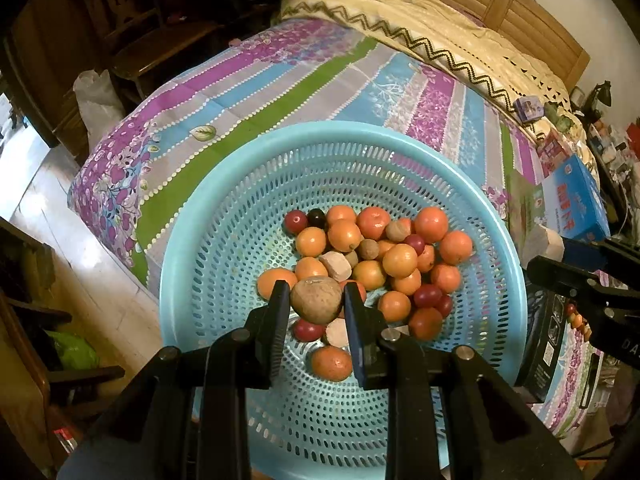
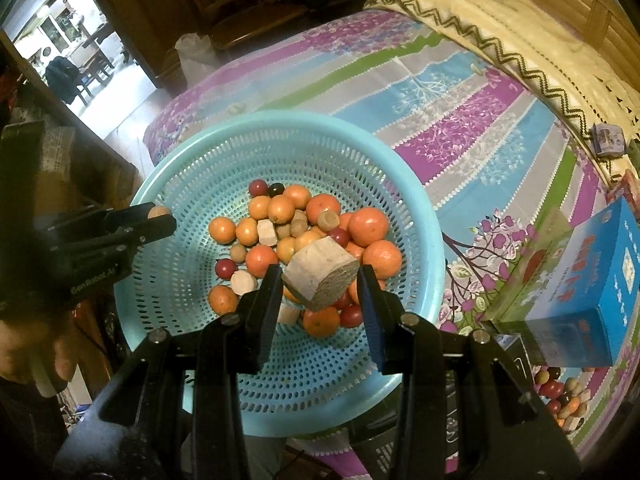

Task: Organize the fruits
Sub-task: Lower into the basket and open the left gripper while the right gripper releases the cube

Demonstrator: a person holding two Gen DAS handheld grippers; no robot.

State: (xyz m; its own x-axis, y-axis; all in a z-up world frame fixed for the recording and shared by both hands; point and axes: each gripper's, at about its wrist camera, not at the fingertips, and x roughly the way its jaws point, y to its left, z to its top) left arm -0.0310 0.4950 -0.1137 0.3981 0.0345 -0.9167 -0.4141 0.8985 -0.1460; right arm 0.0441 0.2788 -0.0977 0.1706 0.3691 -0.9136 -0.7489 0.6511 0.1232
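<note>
A blue perforated basket sits on the bed and holds several oranges, dark red fruits and tan pieces. My left gripper is shut on a round brown fruit above the basket. It shows from the side in the right wrist view. My right gripper is shut on a tan cut block above the basket. It shows at the right edge of the left wrist view.
The basket rests on a striped floral bedsheet. A blue box lies to the right. A small pile of mixed fruits lies at the right. A cream quilt lies at the back. The floor drops off to the left.
</note>
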